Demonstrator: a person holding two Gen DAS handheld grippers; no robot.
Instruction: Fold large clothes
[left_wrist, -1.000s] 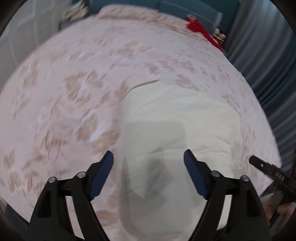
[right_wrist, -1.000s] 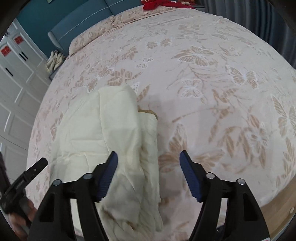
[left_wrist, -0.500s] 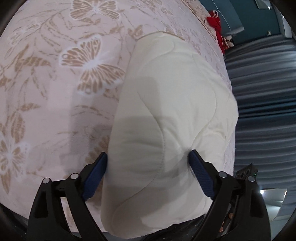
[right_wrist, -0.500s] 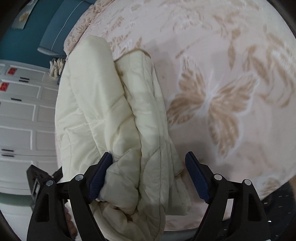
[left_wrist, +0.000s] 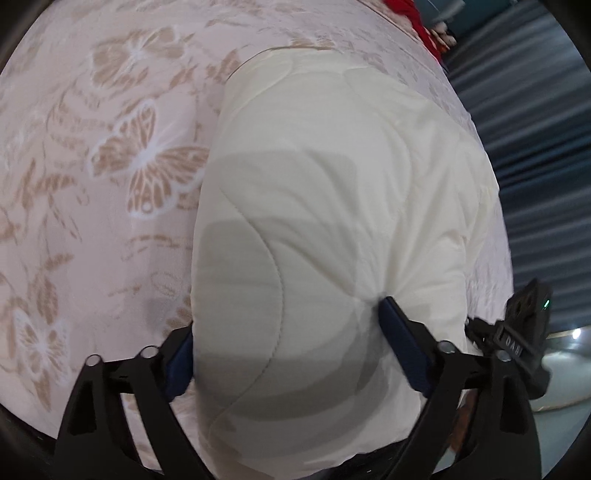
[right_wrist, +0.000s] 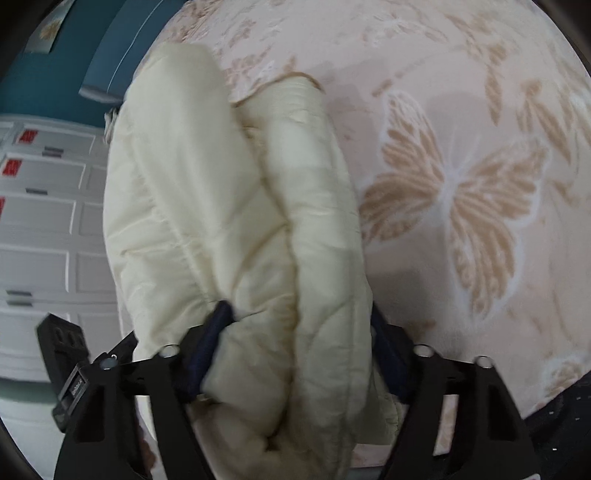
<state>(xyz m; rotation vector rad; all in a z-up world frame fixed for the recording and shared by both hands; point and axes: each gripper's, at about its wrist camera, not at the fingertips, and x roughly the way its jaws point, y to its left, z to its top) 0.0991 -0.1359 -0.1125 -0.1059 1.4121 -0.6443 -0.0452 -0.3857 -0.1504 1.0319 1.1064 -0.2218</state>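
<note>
A cream quilted padded garment (left_wrist: 332, 206) lies folded lengthwise on the bed near its front edge; it also fills the right wrist view (right_wrist: 229, 221). My left gripper (left_wrist: 288, 339) straddles the garment's near end, its blue pads pressed into the padding on both sides. My right gripper (right_wrist: 299, 343) straddles the other near end, where thick folded layers bulge between its pads. Both stand wide around the bulky fabric, with the jaws still spread. The right gripper's body shows at the right edge of the left wrist view (left_wrist: 524, 332).
The bed carries a pink bedspread with tan butterflies (left_wrist: 110, 166), also in the right wrist view (right_wrist: 461, 192). Red cloth (left_wrist: 417, 14) lies at the far end. Grey curtains (left_wrist: 535, 147) hang on the right. White cabinets (right_wrist: 44, 221) stand on the left.
Both grippers came down and forward from above the bed onto the garment's near edge. The padding now sits between the pads of each, and the jaws have narrowed slightly on it.
</note>
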